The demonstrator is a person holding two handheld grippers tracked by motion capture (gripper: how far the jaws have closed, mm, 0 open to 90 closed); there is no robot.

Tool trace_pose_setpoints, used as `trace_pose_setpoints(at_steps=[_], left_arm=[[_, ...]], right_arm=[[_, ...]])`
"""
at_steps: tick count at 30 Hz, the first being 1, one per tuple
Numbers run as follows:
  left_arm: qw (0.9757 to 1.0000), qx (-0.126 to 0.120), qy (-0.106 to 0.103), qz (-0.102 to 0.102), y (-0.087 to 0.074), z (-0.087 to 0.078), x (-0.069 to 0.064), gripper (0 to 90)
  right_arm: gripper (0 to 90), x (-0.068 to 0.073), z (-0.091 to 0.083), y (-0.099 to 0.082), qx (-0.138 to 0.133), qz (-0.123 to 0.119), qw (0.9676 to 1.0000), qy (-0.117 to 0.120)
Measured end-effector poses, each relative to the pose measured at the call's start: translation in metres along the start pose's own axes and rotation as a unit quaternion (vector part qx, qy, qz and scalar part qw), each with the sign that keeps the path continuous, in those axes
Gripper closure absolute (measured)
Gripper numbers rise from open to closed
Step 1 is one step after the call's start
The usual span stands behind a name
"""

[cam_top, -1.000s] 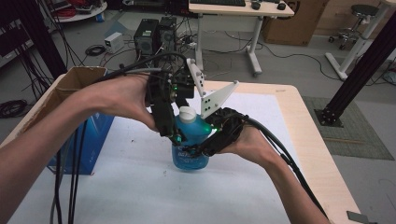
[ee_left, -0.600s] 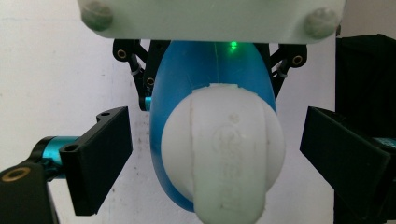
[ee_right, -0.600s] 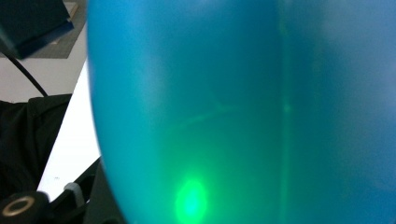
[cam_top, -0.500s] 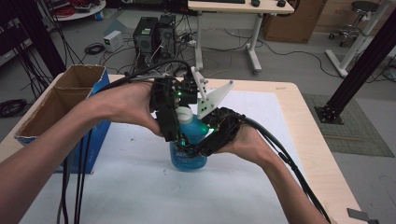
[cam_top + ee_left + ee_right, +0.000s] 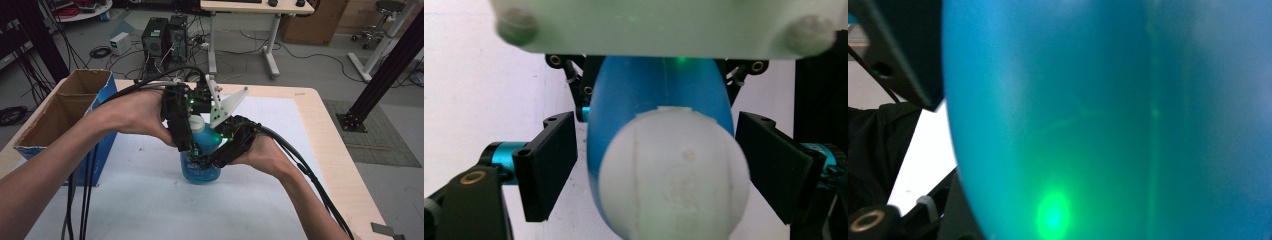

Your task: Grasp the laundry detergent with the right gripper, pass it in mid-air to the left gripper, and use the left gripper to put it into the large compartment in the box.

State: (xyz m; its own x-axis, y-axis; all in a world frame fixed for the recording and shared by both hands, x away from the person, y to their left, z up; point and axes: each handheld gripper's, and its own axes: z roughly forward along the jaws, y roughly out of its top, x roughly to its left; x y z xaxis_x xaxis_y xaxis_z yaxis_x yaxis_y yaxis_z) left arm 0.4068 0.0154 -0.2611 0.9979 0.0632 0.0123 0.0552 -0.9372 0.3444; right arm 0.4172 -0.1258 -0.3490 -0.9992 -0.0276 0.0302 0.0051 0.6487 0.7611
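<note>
Your left gripper (image 5: 651, 170) hangs over the white cap (image 5: 674, 175) of the blue bottle (image 5: 200, 165); its jaws have just been closing and now flank the cap at a middling width, a thin gap showing on each side. Your right gripper (image 5: 210, 159) is clamped on the bottle's body from the side, low down. If the left pads close off-centre, the smooth round cap could slip or push the neck sideways; twist too hard and the bottle may turn in the right grip. The bottle stands upright on the table (image 5: 310, 130), long axis vertical, cap pointing straight up into your left gripper.
</note>
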Motion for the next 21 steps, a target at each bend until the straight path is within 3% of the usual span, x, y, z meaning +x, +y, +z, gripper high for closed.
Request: trace_pose_setpoints(at_steps=[21], left_arm=[[1.0000,0.007,0.002,0.006,-0.0002,0.0027,-0.0028,29.0]], right_arm=[[44.6,0.0006,0.0034,-0.0006,-0.001,0.002,1.0000,0.005]])
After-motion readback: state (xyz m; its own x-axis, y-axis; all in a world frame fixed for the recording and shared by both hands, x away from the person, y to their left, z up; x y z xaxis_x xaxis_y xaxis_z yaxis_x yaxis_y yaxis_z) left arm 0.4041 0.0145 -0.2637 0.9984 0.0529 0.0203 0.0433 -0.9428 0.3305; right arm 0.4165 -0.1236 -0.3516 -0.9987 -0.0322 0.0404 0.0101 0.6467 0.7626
